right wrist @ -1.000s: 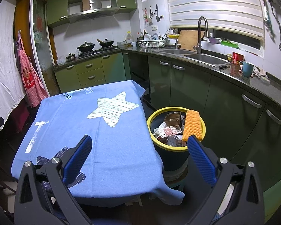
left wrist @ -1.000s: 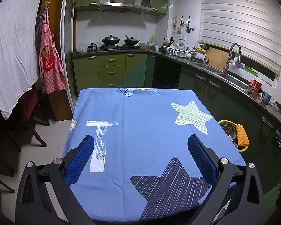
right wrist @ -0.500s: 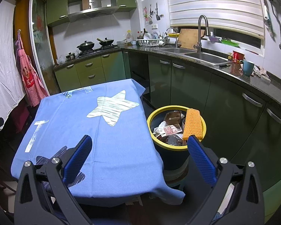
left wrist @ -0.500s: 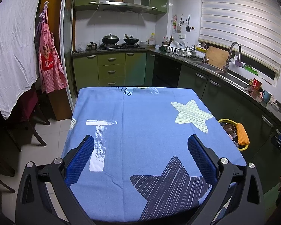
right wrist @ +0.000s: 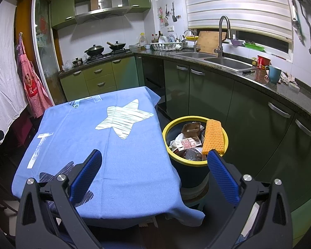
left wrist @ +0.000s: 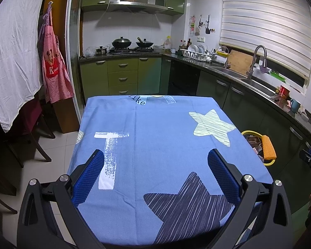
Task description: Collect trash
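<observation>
Honeycomb sponge (right wrist: 213, 136) drapes round bin's (right wrist: 194, 173) rim.

The gripper (right wrist: 154, 165) at 6 o'clock has its blue pads (right wrist: 222, 178) spread wide, empty. At 9 o'clock a blue tablecloth (right wrist: 118, 151) with stars covers the table. At 3 o'clock from centre a yellow-rimmed bin (right wrist: 197, 174) stands just beside the table, full of wrappers (right wrist: 189, 143), with an orange sponge (right wrist: 213, 137) leaning over its rim. Green cabinets (right wrist: 248, 112) run behind.
</observation>
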Demonstrator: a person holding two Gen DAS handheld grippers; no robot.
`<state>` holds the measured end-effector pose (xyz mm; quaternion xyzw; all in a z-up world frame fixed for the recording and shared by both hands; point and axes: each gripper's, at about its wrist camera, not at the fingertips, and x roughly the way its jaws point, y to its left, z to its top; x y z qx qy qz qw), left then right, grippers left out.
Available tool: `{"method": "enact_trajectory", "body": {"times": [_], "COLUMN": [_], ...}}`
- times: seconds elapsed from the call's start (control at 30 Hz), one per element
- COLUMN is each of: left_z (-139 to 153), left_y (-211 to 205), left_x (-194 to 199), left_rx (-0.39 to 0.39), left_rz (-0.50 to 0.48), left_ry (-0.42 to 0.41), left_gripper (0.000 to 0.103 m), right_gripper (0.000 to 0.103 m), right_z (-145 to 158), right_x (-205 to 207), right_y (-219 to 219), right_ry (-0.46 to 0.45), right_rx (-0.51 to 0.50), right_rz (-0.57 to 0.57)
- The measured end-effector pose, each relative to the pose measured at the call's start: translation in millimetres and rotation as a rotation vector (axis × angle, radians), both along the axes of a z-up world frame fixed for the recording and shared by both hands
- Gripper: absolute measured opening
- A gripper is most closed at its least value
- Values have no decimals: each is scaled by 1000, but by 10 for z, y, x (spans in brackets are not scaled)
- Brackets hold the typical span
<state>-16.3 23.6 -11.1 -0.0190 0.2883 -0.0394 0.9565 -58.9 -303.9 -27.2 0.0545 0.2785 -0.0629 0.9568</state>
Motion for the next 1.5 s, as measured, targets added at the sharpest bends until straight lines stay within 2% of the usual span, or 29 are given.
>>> {"method": "enact_trajectory", "body": {"times": [1.5], "left_z": [-50], "left_y": [-25], "left_x": [62], "left_rx": [13], "left_rz": [-19], "left_ry": [9], "left_gripper": [98], "right_gripper": [97], "right_z": [-141], "right_x": [24], "right_y": [-32], "right_ry": [7], "right_rx": [6], "right_rz": [-4]}}
